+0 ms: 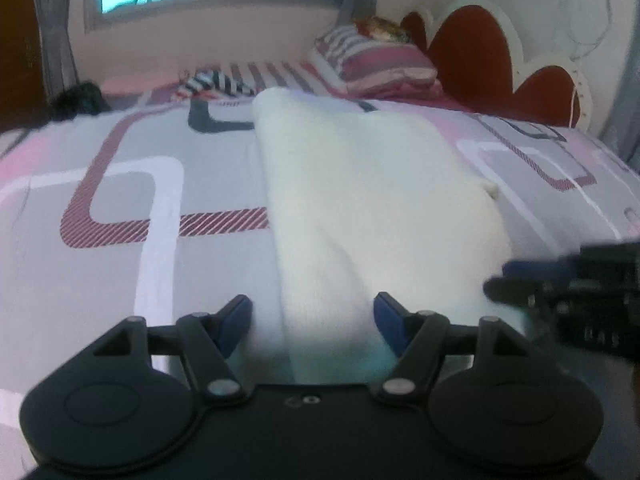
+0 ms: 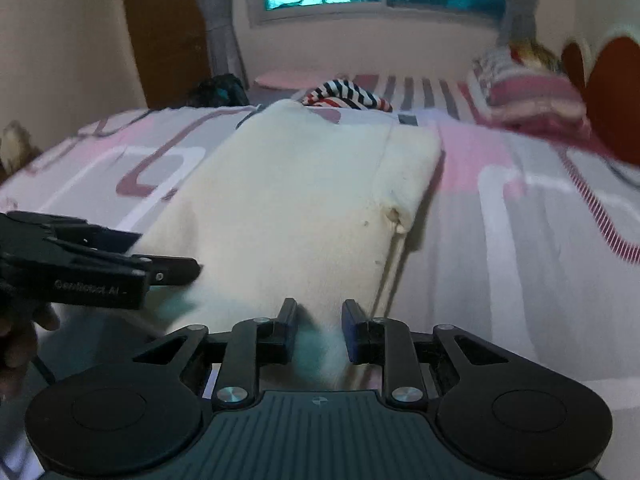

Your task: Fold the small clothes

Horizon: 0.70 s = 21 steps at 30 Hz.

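A cream white garment lies folded lengthwise on the bed, its near end running up between my fingers in both views. My left gripper is open, its blue pads either side of the garment's near left edge. My right gripper is partly open, with a narrow bunch of the white cloth between its pads; whether the pads press it is unclear. The right gripper shows at the right edge of the left wrist view. The left gripper shows at the left of the right wrist view.
The bed has a grey, pink and white patterned sheet. A striped garment lies behind the white one. Striped pillows and a red and white headboard are at the far right. A dark bundle sits far left.
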Motion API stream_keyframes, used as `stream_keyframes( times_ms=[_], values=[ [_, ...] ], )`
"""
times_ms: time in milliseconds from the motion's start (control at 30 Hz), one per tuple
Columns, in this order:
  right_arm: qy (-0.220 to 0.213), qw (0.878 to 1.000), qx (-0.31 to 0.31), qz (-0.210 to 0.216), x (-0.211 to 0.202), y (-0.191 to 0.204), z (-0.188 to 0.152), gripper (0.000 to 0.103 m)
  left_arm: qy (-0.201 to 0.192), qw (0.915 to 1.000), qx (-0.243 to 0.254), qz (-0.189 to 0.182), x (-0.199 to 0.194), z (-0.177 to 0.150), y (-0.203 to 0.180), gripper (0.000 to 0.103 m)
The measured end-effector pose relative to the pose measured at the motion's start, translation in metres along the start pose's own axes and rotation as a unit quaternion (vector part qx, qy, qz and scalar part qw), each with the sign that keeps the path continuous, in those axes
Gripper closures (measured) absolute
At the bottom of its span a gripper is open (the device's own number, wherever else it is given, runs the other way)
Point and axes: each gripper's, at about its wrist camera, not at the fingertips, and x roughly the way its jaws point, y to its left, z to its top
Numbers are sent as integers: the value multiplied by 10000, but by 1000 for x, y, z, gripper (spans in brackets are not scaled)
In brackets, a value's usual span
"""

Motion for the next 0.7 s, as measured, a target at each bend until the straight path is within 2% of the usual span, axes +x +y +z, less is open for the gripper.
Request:
stream_keyframes(
  times_ms=[67, 167, 233, 267, 333, 467, 567, 600, 633, 667, 700],
  values=[
    [14, 10000, 16, -64, 0, 2, 5, 78, 46, 9999, 133, 52, -4, 6, -2, 34],
    [-256, 9993, 264, -46, -8, -2, 9, 77, -78, 10000, 27, 44, -13, 18, 6, 35],
    [-366, 9972, 652, 18, -11, -14, 11, 58, -141, 9999, -37, 83, -13, 24, 13, 34],
    [-445, 9950, 889, 77, -12, -22, 13, 40, -140, 9998, -77, 91, -11, 28, 16, 33],
    [-582, 9895, 1309, 192, -13, -39, 16, 39, -129, 9996, -224, 141, -6, 34, 23, 33],
    [-637, 9807, 1800, 414, -11, -65, 30, 39, -61, 9983, -573, -36, 6, 45, 34, 32],
    [-584, 9749, 2106, 427, -6, -78, 36, 39, -68, 9986, -515, -127, 10, 49, 34, 37],
    [-602, 9736, 2156, 438, -6, -81, 37, 39, -119, 9985, -520, -158, 10, 49, 34, 51],
    [-611, 9726, 2192, 475, -6, -83, 38, 39, -147, 9984, -490, -255, 10, 49, 34, 94],
    [-612, 9716, 2230, 512, -7, -85, 38, 39, -160, 9980, -492, -372, 10, 49, 34, 93],
    [-607, 9706, 2263, 546, -7, -87, 39, 39, -207, 9982, -491, -280, 10, 49, 33, 93]
  ],
)
